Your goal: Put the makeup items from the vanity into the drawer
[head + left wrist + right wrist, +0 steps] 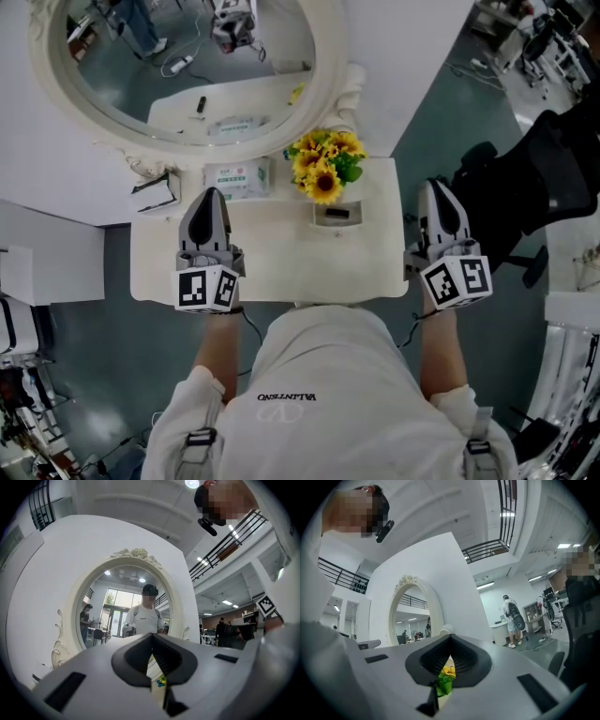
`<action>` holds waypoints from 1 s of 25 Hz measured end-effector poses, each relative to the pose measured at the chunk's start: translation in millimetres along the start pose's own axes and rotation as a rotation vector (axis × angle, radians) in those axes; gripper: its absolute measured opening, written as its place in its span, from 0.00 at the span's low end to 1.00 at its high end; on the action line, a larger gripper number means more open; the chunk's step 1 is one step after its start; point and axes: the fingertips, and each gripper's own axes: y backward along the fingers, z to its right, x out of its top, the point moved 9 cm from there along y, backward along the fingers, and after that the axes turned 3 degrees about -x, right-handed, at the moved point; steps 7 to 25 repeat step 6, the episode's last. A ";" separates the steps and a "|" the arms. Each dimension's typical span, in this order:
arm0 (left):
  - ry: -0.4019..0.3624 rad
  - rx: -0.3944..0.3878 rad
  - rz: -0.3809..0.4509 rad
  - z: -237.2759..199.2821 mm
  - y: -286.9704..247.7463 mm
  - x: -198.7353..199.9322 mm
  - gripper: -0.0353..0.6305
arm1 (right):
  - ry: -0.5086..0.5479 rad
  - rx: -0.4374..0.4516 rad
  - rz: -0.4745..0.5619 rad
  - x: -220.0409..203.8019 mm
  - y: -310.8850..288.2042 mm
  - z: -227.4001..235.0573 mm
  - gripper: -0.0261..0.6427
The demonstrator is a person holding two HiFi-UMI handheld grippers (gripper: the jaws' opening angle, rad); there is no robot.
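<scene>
**Head view with both gripper views: vanity top before any pick.**

- The left gripper (208, 195) has its jaws fully together with nothing between them. It is held above the left part of the vanity top (281, 267).
- In the left gripper view the left gripper (151, 638) faces the oval mirror (117, 616), with the 2 pads meeting at the tip.
- The right gripper (437, 186) is likewise closed and empty. It is held off the right edge of the top, above the floor (441, 103).
- In the right gripper view the sunflowers (445, 677) show through the slit below the closed tips of the right gripper (450, 640).

3 loose items lie on the top; what each contains cannot be told.

- A green-and-white pack (236, 178) lies against the rear edge, just beyond and to the right of the left gripper's tip.
- A small box (155, 192) sits at the rear left corner, to the left of that tip.
- A small flat case (337, 215) lies just in front of the sunflowers (323, 164), between the 2 grippers and nearer the right one.

The front half of the top is bare. The person (319, 375) stands at its front edge. An office chair (525, 187) stands near the right gripper's outer side.
</scene>
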 end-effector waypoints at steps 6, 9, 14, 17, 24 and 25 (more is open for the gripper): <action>0.008 -0.002 -0.006 0.6 0.9 -5.7 0.06 | 0.051 -0.006 -0.007 -2.0 2.2 -2.5 0.05; 0.008 -0.002 -0.006 0.6 0.9 -5.7 0.06 | 0.051 -0.006 -0.007 -2.0 2.2 -2.5 0.05; 0.008 -0.002 -0.006 0.6 0.9 -5.7 0.06 | 0.051 -0.006 -0.007 -2.0 2.2 -2.5 0.05; 0.008 -0.002 -0.006 0.6 0.9 -5.7 0.06 | 0.051 -0.006 -0.007 -2.0 2.2 -2.5 0.05; 0.008 -0.002 -0.006 0.6 0.9 -5.7 0.06 | 0.051 -0.006 -0.007 -2.0 2.2 -2.5 0.05; 0.008 -0.002 -0.006 0.6 0.9 -5.7 0.06 | 0.051 -0.006 -0.007 -2.0 2.2 -2.5 0.05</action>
